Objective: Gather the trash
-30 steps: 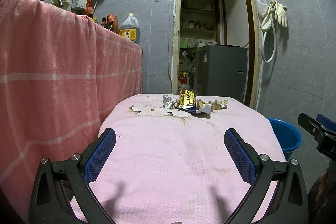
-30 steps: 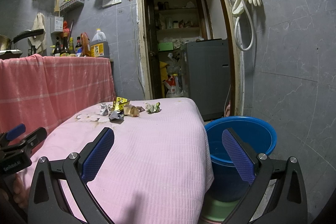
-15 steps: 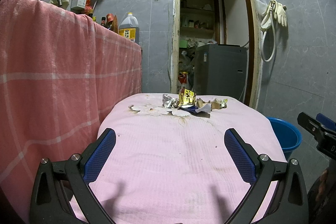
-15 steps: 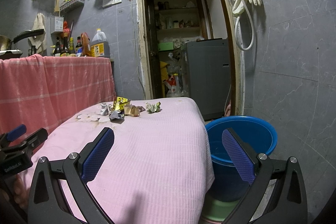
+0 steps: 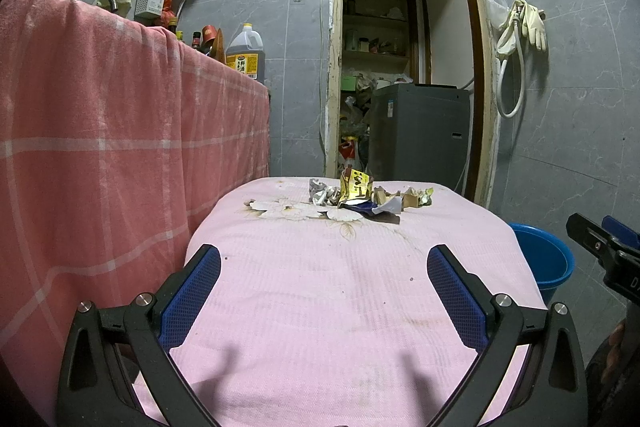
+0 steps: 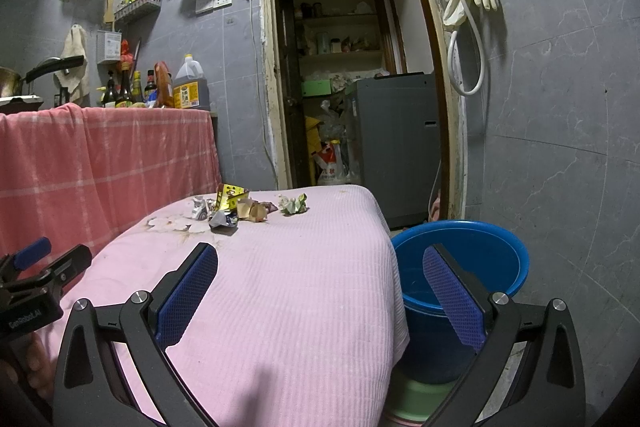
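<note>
Pink cloth covers the worktop [image 5: 320, 307], and the trash [image 5: 360, 193] sits at its far edge. Nothing has moved; collecting hasn't started. Left claw [image 5: 324, 291] and right claw [image 6: 320, 291] stay wide, empty. Blue bucket [image 6: 480, 251] waits beside.

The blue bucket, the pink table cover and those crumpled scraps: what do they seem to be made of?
Blue bucket: probably plastic; smooth, evenly coloured, slightly glossy wall.
Pink table cover: woven cloth, matte, with a fine ribbed texture, draping over the edge.
Crumpled scraps: apparently printed foil or plastic wrappers and paper; sharp creases, some shiny glints.
</note>
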Demonstrator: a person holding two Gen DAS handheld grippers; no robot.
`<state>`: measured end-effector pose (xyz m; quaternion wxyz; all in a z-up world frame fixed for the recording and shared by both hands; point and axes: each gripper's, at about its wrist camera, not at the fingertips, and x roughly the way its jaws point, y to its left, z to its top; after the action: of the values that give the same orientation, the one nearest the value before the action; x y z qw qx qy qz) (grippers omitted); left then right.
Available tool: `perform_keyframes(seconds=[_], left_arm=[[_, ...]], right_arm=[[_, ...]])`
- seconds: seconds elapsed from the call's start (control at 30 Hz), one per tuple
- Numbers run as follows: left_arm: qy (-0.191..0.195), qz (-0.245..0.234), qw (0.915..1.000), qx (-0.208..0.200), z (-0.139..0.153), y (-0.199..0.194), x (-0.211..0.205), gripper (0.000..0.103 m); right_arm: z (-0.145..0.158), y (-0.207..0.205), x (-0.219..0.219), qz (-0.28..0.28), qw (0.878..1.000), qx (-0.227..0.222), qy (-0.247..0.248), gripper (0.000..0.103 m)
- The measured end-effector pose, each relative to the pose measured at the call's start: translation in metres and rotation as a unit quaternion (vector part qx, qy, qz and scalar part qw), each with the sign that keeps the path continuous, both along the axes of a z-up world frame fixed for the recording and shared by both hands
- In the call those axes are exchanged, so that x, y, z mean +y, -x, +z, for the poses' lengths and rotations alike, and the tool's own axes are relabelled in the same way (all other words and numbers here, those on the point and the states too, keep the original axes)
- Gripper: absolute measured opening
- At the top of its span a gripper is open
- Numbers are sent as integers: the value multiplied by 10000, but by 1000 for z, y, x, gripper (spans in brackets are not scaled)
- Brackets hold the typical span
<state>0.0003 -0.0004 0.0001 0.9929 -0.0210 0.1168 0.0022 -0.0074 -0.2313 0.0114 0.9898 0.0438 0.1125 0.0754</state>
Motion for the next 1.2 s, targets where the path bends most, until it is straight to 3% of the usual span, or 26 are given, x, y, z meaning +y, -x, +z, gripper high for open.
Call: perform_keyframes(seconds=[1.2], left_arm=[[7, 16, 10000, 27, -5, -4, -6, 101]], right_arm=[[2, 1, 0, 11, 10000, -2, 15, 103]])
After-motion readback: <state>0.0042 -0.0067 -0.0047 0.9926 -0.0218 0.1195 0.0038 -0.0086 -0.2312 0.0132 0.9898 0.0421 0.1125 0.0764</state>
